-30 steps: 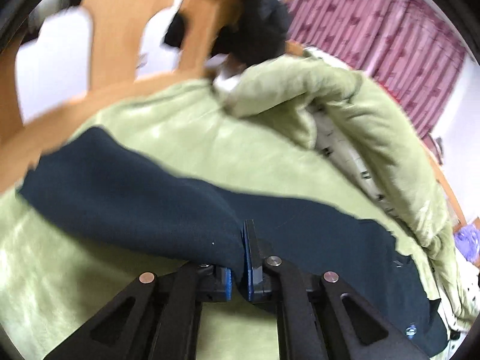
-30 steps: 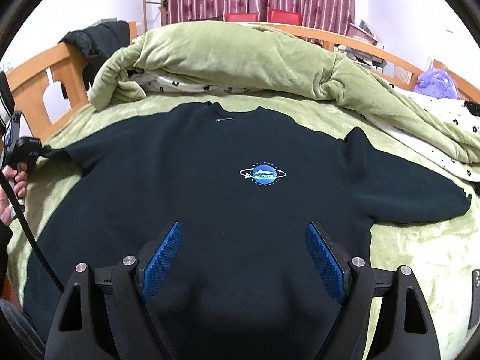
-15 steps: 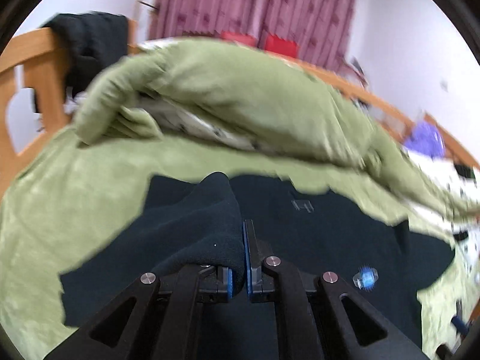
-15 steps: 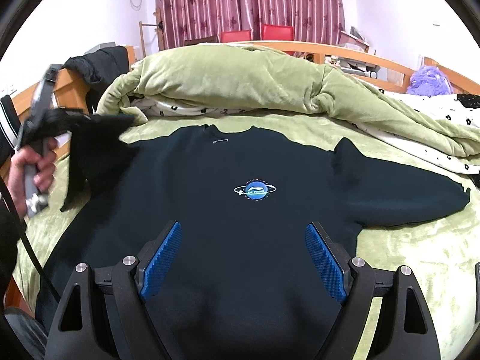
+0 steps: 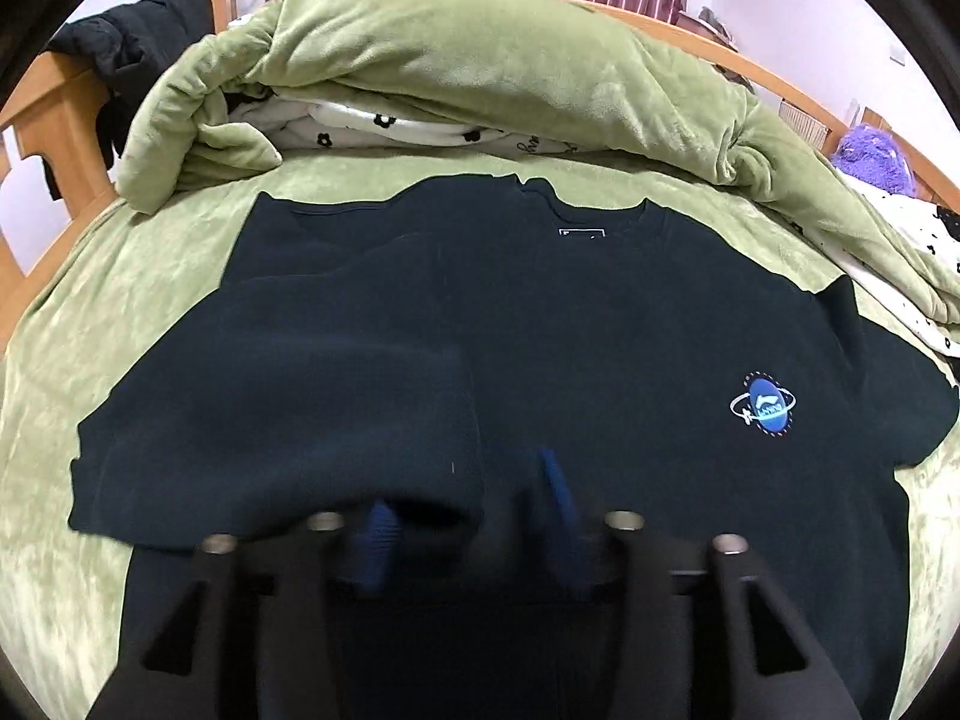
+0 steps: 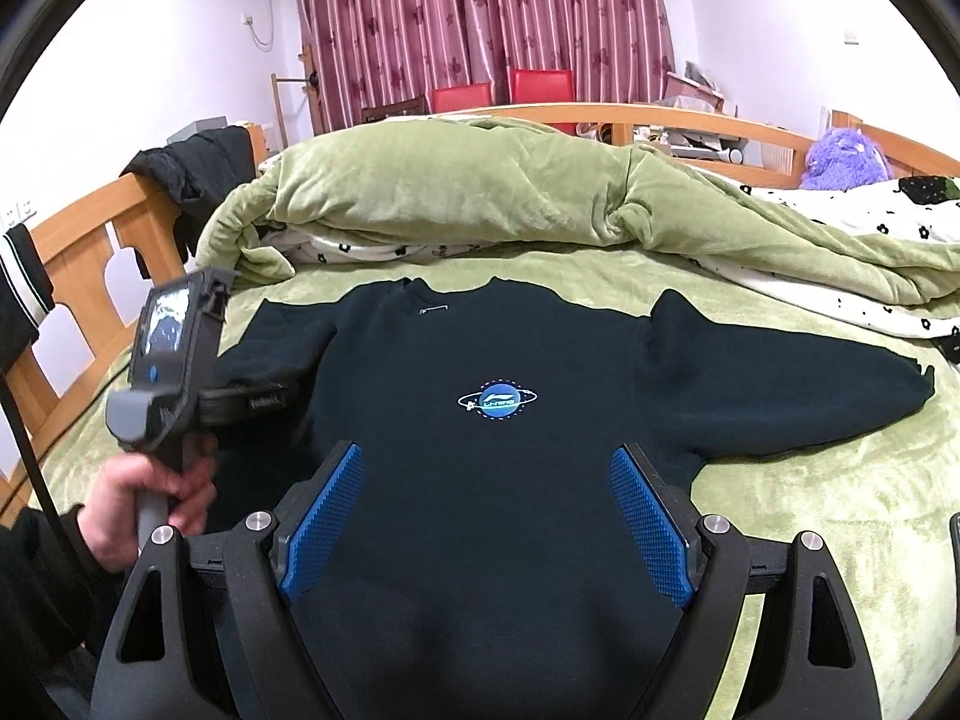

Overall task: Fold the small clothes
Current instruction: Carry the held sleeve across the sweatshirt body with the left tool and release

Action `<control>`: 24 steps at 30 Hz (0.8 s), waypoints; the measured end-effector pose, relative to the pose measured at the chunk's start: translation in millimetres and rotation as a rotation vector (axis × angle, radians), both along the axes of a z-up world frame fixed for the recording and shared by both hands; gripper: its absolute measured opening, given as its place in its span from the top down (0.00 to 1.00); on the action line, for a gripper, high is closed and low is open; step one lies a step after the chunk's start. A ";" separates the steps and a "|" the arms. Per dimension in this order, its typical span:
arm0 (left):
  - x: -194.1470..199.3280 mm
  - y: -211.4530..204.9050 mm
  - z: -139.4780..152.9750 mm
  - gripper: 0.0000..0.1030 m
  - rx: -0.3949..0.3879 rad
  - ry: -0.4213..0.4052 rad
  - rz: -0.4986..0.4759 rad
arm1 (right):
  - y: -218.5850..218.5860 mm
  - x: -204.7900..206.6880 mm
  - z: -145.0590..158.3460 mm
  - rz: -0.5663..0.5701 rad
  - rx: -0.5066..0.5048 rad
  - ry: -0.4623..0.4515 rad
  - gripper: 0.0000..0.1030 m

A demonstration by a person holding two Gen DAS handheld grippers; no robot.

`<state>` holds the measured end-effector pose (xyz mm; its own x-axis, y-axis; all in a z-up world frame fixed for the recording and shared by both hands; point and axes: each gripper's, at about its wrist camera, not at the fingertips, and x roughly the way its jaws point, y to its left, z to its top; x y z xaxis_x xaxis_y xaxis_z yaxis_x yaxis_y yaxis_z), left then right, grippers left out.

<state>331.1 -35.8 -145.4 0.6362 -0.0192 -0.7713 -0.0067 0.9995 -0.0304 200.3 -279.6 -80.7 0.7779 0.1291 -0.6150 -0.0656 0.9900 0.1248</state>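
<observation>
Left gripper (image 5: 468, 516) is opening its jaws in the left wrist view, and they look blurry. A folded-in sleeve (image 5: 288, 420) of the dark sweatshirt (image 5: 600, 324) is lying right in front of them, its end sitting between the blue pads (image 5: 375, 534). The pads do not seem to be pressing on it, so the sleeve looks let go. The sweatshirt is lying flat on the green bed cover (image 5: 60, 312), with its neck toward the big rolled green blanket (image 5: 456, 54).

Right gripper (image 6: 480, 516) is showing in the right wrist view with its jaws standing wide apart and nothing between them. It is hanging over the bottom part of the sweatshirt (image 6: 480, 468), under the blue logo (image 6: 497, 401). The person's hand (image 6: 138, 498) is holding the left gripper's handle at the left side. The other sleeve (image 6: 798, 384) is lying straight out to the right, not folded yet.

I think this cloth is soft, thick and floppy. It will bend and sag, not break. It looks fuzzy, so it should not slip much. A good place to pinch next is the end of that far sleeve, at the cuff edge, taking both layers together.
</observation>
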 end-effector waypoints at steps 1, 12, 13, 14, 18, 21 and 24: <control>-6.3 -0.7 2.6 0.38 0.002 -0.011 -0.001 | 0.5 0.2 -0.3 0.000 0.000 0.002 0.19; -62.9 43.9 40.3 0.34 -0.164 -0.083 0.147 | 6.9 -2.0 -8.8 0.030 0.026 0.054 0.19; -67.5 50.5 43.7 0.34 -0.180 -0.090 0.168 | 6.3 -3.1 -9.9 0.031 0.042 0.059 0.19; -71.2 56.0 45.3 0.34 -0.192 -0.097 0.182 | 5.8 -4.4 -10.7 0.034 0.056 0.061 0.19; -90.5 78.0 49.2 0.34 -0.214 -0.115 0.217 | 8.2 -9.4 -13.7 0.068 0.081 0.061 0.23; -101.4 86.6 53.2 0.34 -0.156 -0.125 0.216 | 15.5 -13.1 -17.7 0.099 0.064 0.047 0.23; -113.6 99.7 65.0 0.34 -0.088 -0.150 0.202 | 27.1 -14.3 -24.6 0.126 0.038 0.054 0.26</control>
<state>217.5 64.0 -80.5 0.7408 0.0564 -0.6693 -0.1944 0.9718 -0.1333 186.0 -252.4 -105.3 0.7201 0.2478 -0.6481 -0.1815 0.9688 0.1688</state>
